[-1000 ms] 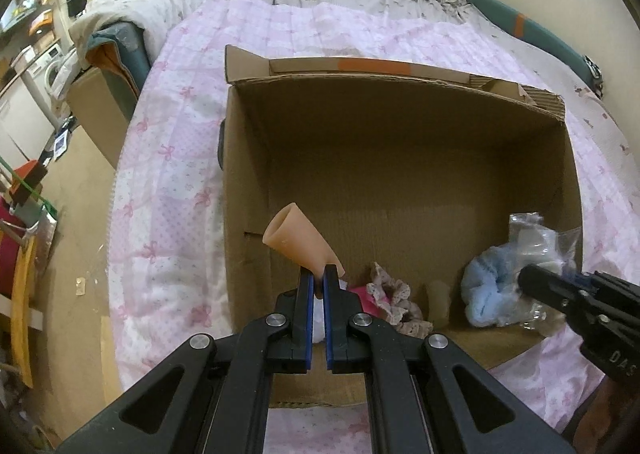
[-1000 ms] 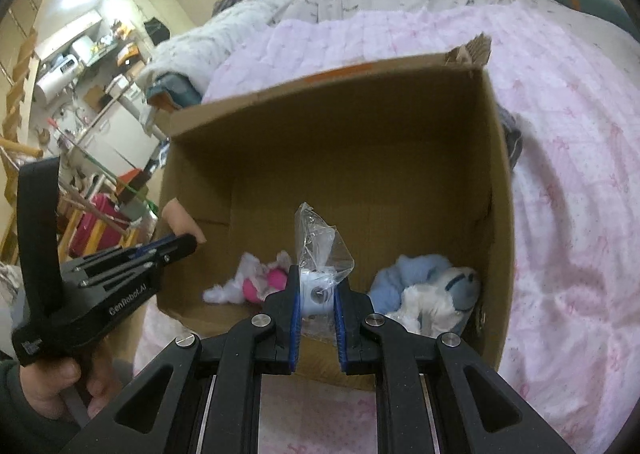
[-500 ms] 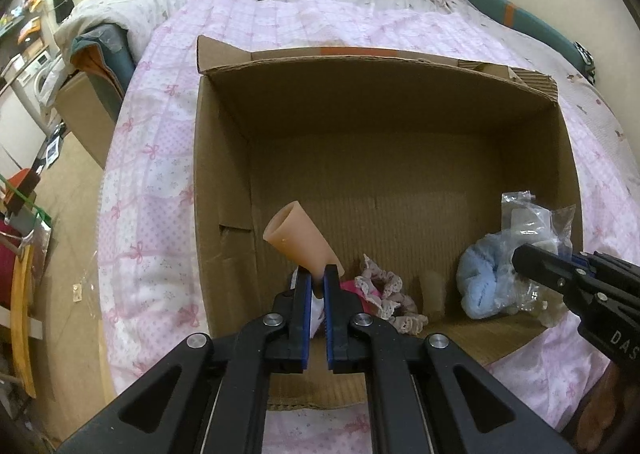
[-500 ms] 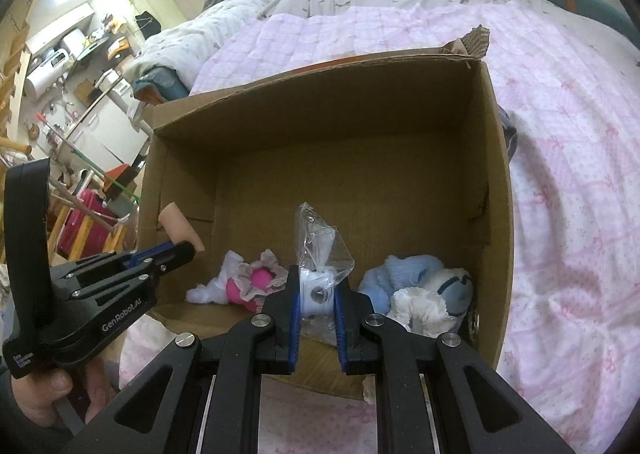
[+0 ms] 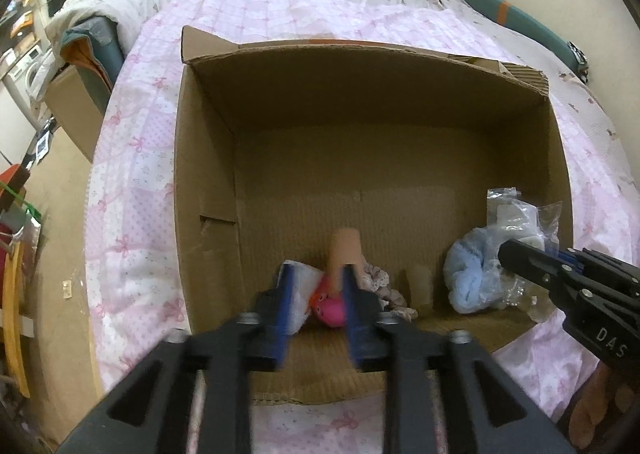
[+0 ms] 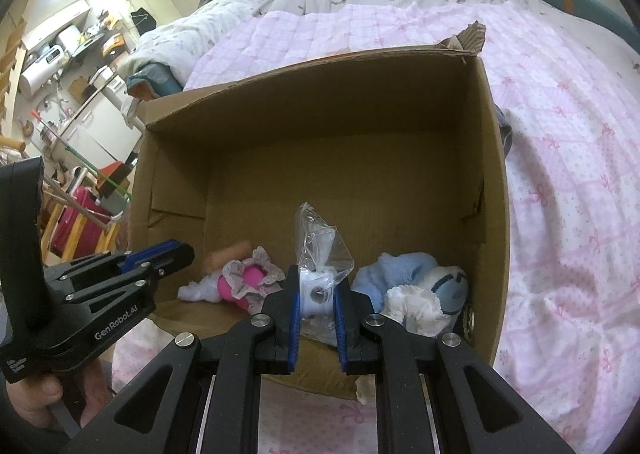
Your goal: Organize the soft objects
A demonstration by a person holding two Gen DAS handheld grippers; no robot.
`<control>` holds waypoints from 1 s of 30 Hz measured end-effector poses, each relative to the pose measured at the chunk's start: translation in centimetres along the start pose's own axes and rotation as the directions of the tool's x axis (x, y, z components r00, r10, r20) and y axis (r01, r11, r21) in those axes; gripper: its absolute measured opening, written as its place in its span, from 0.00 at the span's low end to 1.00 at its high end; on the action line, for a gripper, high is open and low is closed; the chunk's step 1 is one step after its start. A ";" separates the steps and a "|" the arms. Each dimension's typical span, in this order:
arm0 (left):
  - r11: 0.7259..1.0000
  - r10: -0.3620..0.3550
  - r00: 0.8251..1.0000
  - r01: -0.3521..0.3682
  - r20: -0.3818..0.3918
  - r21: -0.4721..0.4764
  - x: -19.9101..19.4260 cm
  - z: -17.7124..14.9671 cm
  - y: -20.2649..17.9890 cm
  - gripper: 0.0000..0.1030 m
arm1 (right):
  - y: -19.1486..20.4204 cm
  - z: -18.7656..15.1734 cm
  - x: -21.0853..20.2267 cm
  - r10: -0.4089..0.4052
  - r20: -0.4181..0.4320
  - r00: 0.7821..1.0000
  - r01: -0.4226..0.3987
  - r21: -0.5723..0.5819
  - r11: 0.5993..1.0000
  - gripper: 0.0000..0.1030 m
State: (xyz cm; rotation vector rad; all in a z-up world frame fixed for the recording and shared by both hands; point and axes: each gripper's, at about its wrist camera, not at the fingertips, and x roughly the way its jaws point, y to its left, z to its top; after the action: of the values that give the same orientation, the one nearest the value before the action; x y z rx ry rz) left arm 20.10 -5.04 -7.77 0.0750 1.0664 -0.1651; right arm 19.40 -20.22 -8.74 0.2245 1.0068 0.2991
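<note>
An open cardboard box (image 5: 208,158) (image 6: 492,158) sits on the pink bed. My left gripper (image 5: 316,286) is open over its near left corner. The tan cone-shaped soft piece (image 5: 345,250) (image 6: 224,257) is free of it, in the box by the pink doll with lace trim (image 5: 330,304) (image 6: 244,280). My right gripper (image 6: 316,294) (image 5: 520,254) is shut on a clear plastic bag with a white item (image 6: 320,254) (image 5: 516,214), held just above the box floor. A blue and white plush (image 6: 420,282) (image 5: 470,274) lies in the near right corner.
The pink quilt (image 5: 132,182) (image 6: 568,174) surrounds the box. A rumpled white duvet (image 5: 132,10) lies at the far left of the bed. Another cardboard box (image 5: 72,106) and clutter stand on the floor to the left.
My left gripper has opened and let go of the tan cone, which has dropped into the box by the pink doll. The right gripper still holds the bag in about the same place.
</note>
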 end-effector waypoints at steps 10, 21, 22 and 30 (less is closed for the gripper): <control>0.999 0.029 0.997 -0.030 0.073 0.017 -1.4 -0.1 -0.5 0.69 | 0.3 0.1 0.2 -0.002 0.005 1.000 0.002 0.002 1.000 0.15; 0.999 0.031 0.989 -0.028 0.142 -0.019 -3.3 0.1 0.3 0.69 | -0.2 0.2 -0.8 0.028 0.051 0.998 -0.029 0.026 0.999 0.29; 0.999 0.032 0.989 -0.029 0.148 -0.022 -3.5 0.0 0.3 0.69 | -0.1 0.3 -1.1 0.031 0.062 0.998 -0.033 0.023 0.999 0.40; 0.996 0.053 0.982 -0.038 0.181 -0.085 -7.0 -0.6 1.6 0.69 | 0.4 0.2 -4.1 0.054 0.161 0.985 -0.057 0.018 0.998 0.92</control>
State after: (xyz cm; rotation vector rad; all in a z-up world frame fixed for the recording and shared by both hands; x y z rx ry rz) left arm 16.54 -2.73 -1.94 0.0107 0.8854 -0.0851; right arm 17.48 -21.26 -5.29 0.2927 0.8457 0.3158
